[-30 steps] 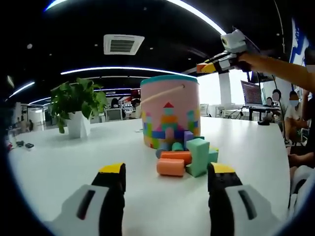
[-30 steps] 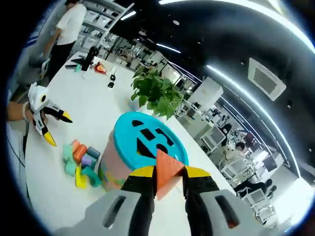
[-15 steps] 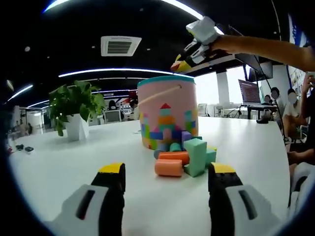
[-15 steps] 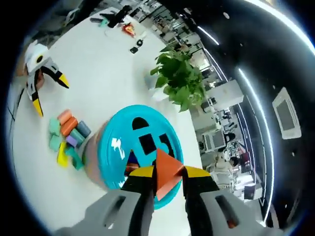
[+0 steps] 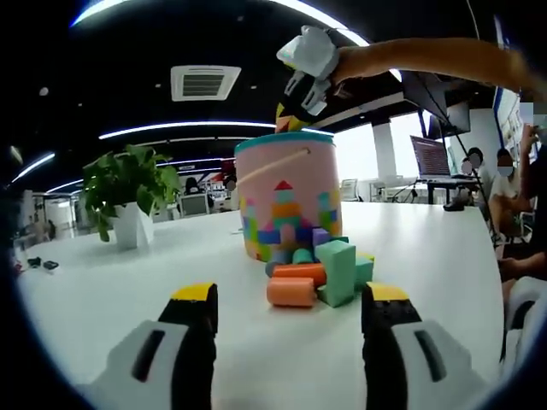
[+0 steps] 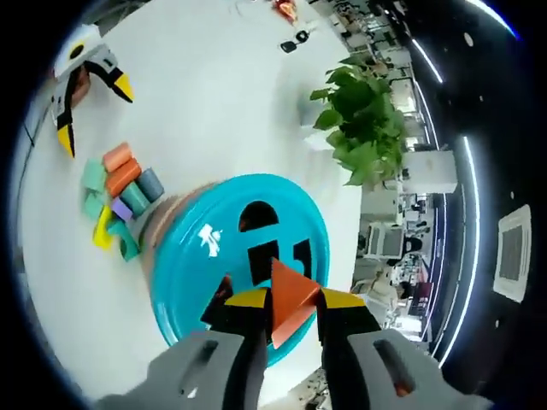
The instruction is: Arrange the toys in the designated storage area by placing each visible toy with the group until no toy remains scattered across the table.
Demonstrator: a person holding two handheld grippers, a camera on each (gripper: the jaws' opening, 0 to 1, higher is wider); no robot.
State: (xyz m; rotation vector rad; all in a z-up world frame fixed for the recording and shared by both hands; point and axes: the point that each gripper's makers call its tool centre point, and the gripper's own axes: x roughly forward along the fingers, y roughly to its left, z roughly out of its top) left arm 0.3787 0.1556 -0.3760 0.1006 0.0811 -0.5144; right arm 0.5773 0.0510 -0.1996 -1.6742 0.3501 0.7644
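Note:
A pink bucket [image 5: 291,195] with a teal shape-sorter lid [image 6: 205,282] stands on the white table [image 5: 102,282]. Several foam blocks [image 5: 316,272] lie against its base, an orange cylinder [image 5: 292,291] nearest me. My left gripper [image 5: 289,301] is open low over the table, short of the blocks. My right gripper [image 6: 284,301] is shut on an orange triangle block [image 6: 291,299] and hovers just above the lid's cut-out holes [image 6: 265,248]. In the left gripper view the right gripper [image 5: 303,73] hangs over the bucket top. The left gripper [image 6: 85,85] and blocks [image 6: 115,201] lie far below in the right gripper view.
A potted green plant [image 5: 128,184] stands on the table left of the bucket, the plant [image 6: 363,128] beyond the lid in the right gripper view. People sit at a desk with a laptop [image 5: 436,162] at the right. Small items [image 6: 291,17] lie at the table's far end.
My right gripper has carried the orange triangle from beside the bucket to directly above its lid and tipped to look down. The left gripper has stayed put.

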